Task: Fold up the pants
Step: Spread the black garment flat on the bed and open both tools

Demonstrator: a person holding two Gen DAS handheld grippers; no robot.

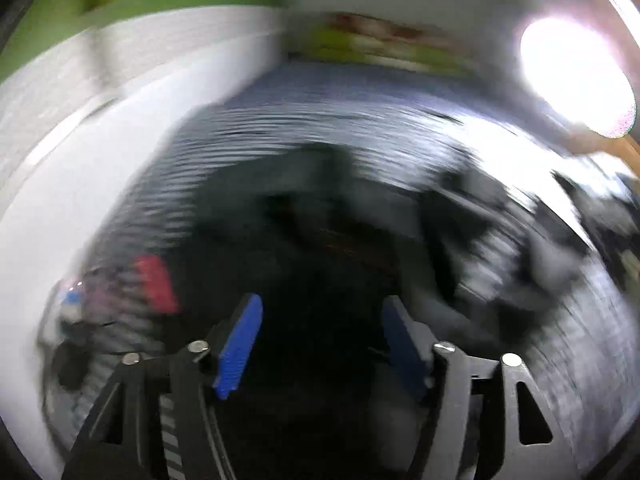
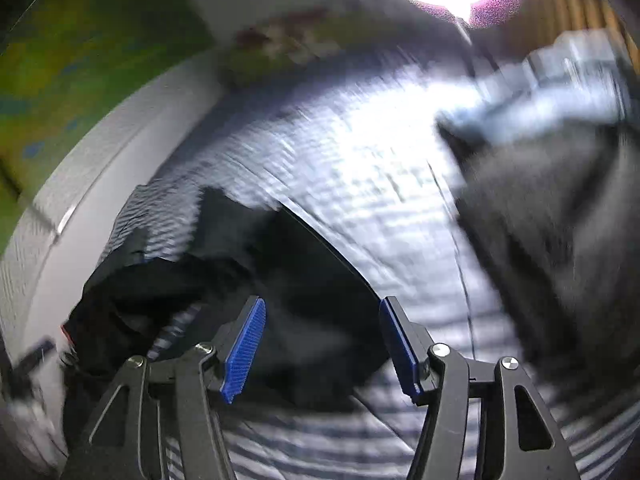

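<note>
Right gripper (image 2: 322, 346) agape above black pants (image 2: 304, 280), orientation blurred

pants (image 2: 304, 280): black | bedsheet (image 2: 360, 168): blue-white striped | fingers (image 2: 244, 350): blue pads

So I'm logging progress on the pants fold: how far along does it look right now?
Done: the dark pants lie bunched on the striped bedding, and neither view shows a neat fold. In hand: nothing; the left gripper and right gripper both have open jaws with no cloth between them. Left: smoothing and folding. Blur hides finer detail.
</note>
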